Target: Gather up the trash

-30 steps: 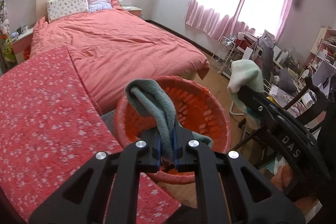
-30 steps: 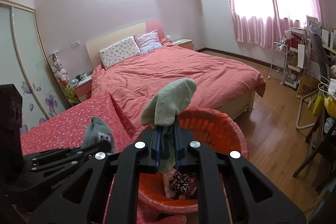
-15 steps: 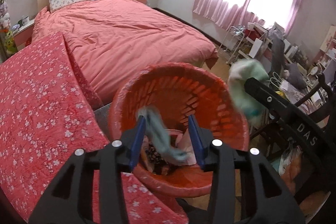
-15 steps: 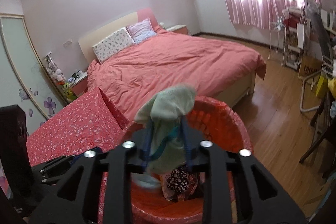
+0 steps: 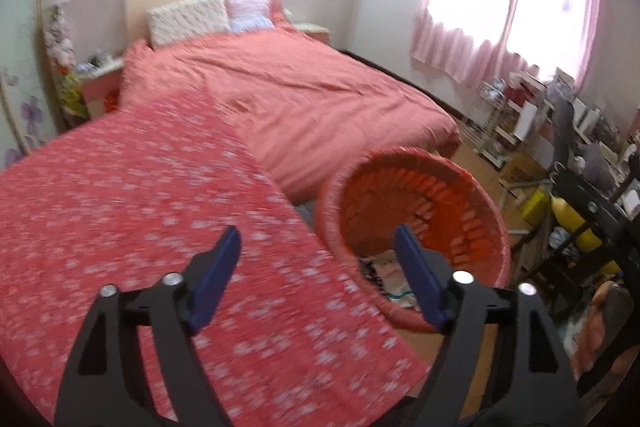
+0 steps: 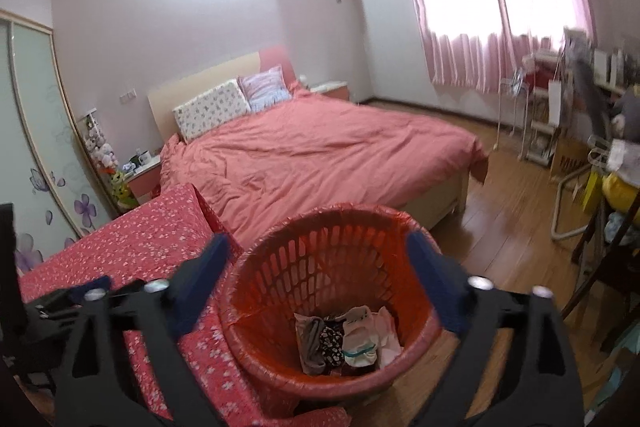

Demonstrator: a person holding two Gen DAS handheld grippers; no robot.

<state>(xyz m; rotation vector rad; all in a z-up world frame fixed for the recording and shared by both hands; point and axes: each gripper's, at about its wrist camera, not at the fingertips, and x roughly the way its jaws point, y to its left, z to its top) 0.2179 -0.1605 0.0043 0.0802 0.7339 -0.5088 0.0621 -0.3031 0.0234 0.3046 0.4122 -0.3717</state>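
Standing wide apart with nothing between them, the jaws of both grippers have just been opening, and the socks they carried are no longer in either grip. The right gripper [image 6: 316,283] hovers over the mouth of the orange laundry basket [image 6: 280,307], which fills the space between and below its jaws; that placement makes sense for a drop, since anything let go there falls straight inside. At the bottom of the basket, below the right jaws, lies a small heap of cloth items [image 6: 346,341]: a grey piece, a dark flowered one, a pale sock with a green band and something pinkish white. These look like the collected "trash" of the task, now resting in the container.

The left gripper [image 5: 316,269] points elsewhere: its left jaw hangs over the red floral-covered surface [image 5: 140,207], its right jaw over the near rim of the basket [image 5: 492,227], which sits to the right of the jaws. The view is blurred, which suggests a hand in motion, probably swinging away from the basket toward the surface. No further item is visible on that cloth in either view, so whether more remains to collect cannot be told. Beyond both pairs of jaws the bed [image 6: 320,155] with its salmon duvet lies undisturbed.
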